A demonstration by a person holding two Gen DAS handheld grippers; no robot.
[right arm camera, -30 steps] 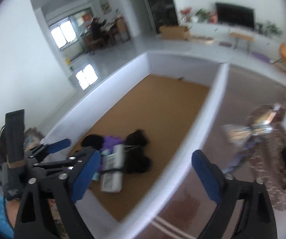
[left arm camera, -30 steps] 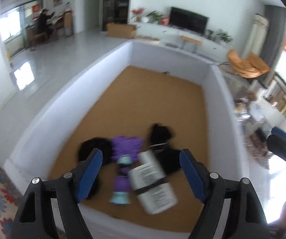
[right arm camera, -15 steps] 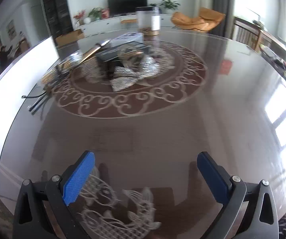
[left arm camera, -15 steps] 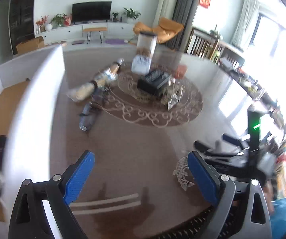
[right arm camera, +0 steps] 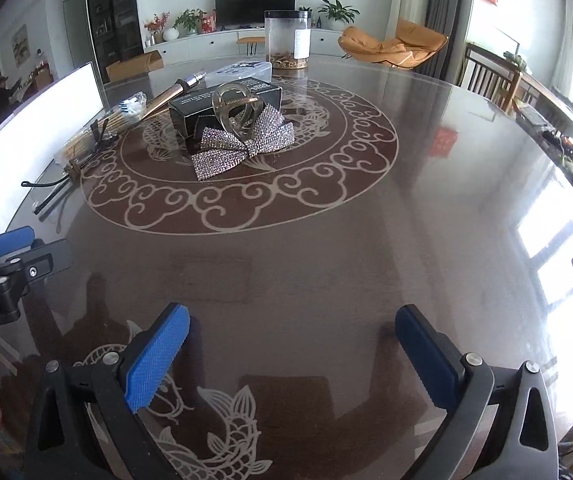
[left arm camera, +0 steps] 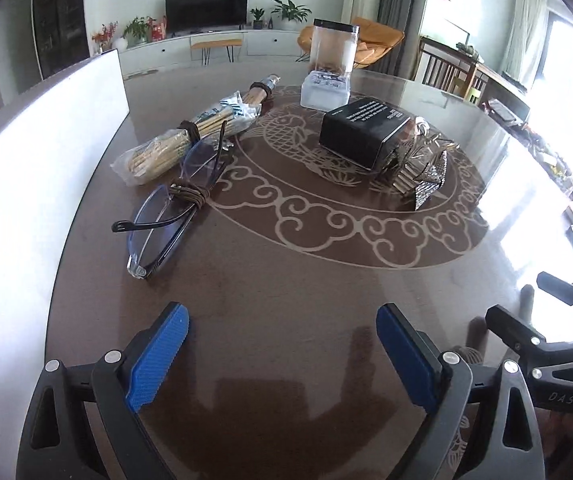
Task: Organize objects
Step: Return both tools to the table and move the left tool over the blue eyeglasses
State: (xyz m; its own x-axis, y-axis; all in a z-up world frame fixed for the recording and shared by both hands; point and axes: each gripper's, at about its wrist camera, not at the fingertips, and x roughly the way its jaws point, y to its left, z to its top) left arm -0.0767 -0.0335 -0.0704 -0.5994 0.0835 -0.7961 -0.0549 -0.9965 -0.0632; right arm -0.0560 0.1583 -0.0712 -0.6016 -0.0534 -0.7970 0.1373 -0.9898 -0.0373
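Note:
My left gripper [left arm camera: 282,344] hangs open over the dark brown table [left arm camera: 286,288], nothing between its blue pads. Ahead on its left lie folded glasses [left arm camera: 162,228] with a brown tie around them and a bagged bundle of wooden sticks [left arm camera: 190,136]. Farther back are a black box [left arm camera: 362,130], a rhinestone bow [left arm camera: 424,176] and a clear jar [left arm camera: 332,46]. My right gripper [right arm camera: 290,352] is open and empty too, low over the table near its front edge. In its view a hair claw [right arm camera: 236,106] rests on the rhinestone bow [right arm camera: 242,142] against the black box [right arm camera: 194,106].
A white bin wall [left arm camera: 26,184] runs along the table's left side. A small clear plastic box [left arm camera: 324,90] sits in front of the jar. The right gripper [left arm camera: 526,300] shows at the left view's right edge, the left gripper [right arm camera: 26,248] at the right view's left edge.
Both grippers swung from above the white bin, with its purple, black and white items, over to the brown table and came lower. The left jaws stand wider than before.

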